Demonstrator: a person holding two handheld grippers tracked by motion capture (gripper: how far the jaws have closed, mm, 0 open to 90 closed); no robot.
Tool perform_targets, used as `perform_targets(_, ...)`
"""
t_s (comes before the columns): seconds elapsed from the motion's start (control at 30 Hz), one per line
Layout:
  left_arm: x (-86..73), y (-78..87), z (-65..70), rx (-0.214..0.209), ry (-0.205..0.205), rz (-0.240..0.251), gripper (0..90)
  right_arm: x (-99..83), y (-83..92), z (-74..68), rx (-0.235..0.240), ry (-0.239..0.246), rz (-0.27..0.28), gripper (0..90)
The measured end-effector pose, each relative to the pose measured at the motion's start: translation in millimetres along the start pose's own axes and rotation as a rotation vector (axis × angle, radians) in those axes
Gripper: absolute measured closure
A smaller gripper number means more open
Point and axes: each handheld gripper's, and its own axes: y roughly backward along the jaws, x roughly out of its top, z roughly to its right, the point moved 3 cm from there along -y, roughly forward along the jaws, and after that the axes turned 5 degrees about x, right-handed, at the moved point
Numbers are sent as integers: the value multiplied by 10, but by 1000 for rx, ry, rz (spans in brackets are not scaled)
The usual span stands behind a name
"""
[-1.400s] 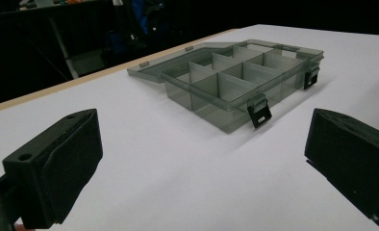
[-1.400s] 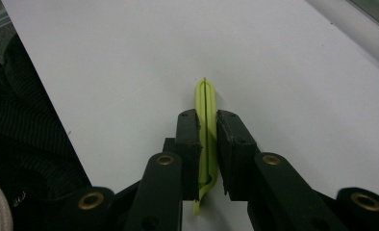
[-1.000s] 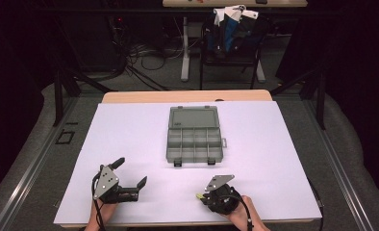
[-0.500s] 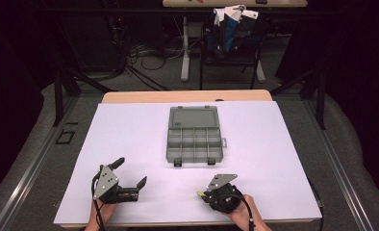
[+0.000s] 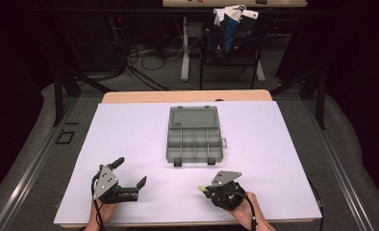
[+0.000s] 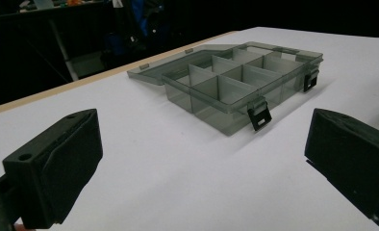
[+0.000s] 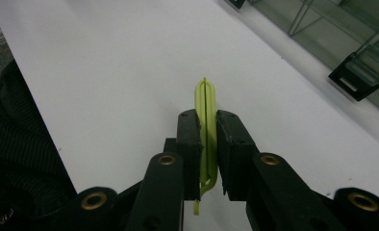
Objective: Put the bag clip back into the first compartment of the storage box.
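A: Right, starting with the right gripper (image 7: 207, 144). From its own view, the two black jaws are pressed in on a thin yellow-green plastic clip (image 7: 205, 103). It stands on edge between the pads, its rounded tip poking out past the fingertips and a small hooked end hanging below.

B: Confirmed from the high view. That right gripper (image 5: 207, 189) sits low near the front edge of the white table sheet (image 5: 130, 130), jaws pointing to the picture's left, a speck of yellow-green at the tip. Whether the clip touches the sheet, I cannot tell.

A: Left gripper (image 6: 202, 163)?

B: Jaws stand wide apart with nothing between them. In the high view the left gripper (image 5: 130, 175) rests near the front left of the sheet, well apart from the right one.

A: And the box?

B: Smoky grey translucent plastic organiser box (image 5: 194, 134), mid-table, lid thrown open and lying flat on the far side. Dividers split the tray into small compartments, and those seen look bare. Two black latches (image 6: 258, 113) hang down on the near wall.

A: From the left gripper view the organiser box (image 6: 235, 91) lies ahead of the jaws, well clear of them. In the right gripper view a corner of it shows upper right, with one black latch (image 7: 358, 79), near the clip but not touching.
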Motion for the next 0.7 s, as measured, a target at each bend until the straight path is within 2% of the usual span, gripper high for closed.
perform_targets(0.7, 0, 1, -1, 5, 8, 1, 0, 203, 99, 128, -33, 25, 52, 809)
